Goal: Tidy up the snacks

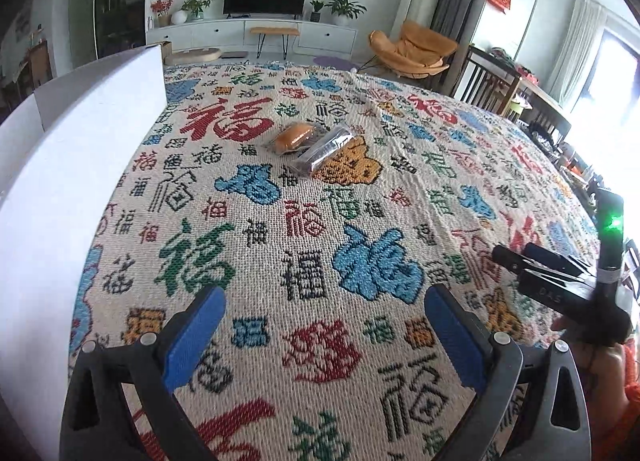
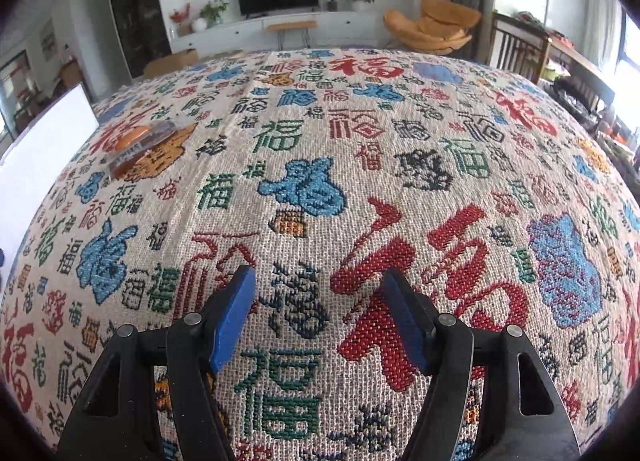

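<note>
Two wrapped snacks lie side by side on the patterned tablecloth: an orange bun in clear wrap (image 1: 294,136) and a dark snack in clear wrap (image 1: 325,149). In the right wrist view they show far to the upper left, the bun (image 2: 134,137) and the dark snack (image 2: 154,139). My left gripper (image 1: 324,325) is open and empty, well short of them. My right gripper (image 2: 318,303) is open and empty, far to their right. The right gripper also shows in the left wrist view (image 1: 560,281).
A white box (image 1: 80,165) stands on the table's left side; it also shows in the right wrist view (image 2: 44,145). The woven tablecloth (image 1: 360,221) covers the whole table. Wooden chairs (image 1: 492,81) stand beyond the far right edge.
</note>
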Motion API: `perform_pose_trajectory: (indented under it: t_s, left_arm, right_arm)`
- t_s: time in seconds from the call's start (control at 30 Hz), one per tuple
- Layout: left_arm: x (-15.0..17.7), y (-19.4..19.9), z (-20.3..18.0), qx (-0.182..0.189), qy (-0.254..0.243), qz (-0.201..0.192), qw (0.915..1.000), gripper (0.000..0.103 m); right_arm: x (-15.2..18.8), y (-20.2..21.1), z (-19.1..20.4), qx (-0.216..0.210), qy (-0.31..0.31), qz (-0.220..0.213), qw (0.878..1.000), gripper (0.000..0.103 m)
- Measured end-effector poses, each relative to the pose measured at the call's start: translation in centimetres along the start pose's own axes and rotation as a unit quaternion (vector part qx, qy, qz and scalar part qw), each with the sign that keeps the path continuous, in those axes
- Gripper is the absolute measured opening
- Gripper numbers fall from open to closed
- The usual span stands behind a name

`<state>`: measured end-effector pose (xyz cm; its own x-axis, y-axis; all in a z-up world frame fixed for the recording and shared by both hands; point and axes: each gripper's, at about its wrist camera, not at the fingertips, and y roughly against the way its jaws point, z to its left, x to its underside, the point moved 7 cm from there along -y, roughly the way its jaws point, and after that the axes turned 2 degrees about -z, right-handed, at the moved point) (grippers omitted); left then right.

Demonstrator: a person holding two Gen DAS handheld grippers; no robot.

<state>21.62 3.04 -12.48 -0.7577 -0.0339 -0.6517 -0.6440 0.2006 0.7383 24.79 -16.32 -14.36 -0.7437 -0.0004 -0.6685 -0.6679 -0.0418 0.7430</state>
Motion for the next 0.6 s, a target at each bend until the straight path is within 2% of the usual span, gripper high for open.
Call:
perform_pose_trajectory:
  t_s: [0.17,0.37,0.47,0.6]
  left_arm:
    - [1.1,-3.6,0.6,-0.036,-0.020,0.018,0.9990,0.099]
    - [1.5,-4.1,0.8,-0.052,-0.037,0.024,0.9977,0.101]
    - [1.6,-4.4,0.3,-0.072,-0.057,0.032,0.9953,0.103]
    - [1.7,-4.5,0.4,-0.070,-0.054,0.032,0.9956,0.103]
  right_arm:
    - [0.2,-0.6,0.3,0.004,0.009,0.014,1.000,0.082]
    - [0.7,-0.6,0.1,0.001,0.011,0.015,1.000,0.084]
    - [0.7,-0.6,0.0,0.004,0.013,0.015,1.000,0.084]
    - [0.8,-0.6,0.1,0.004,0.013,0.016,1.000,0.084]
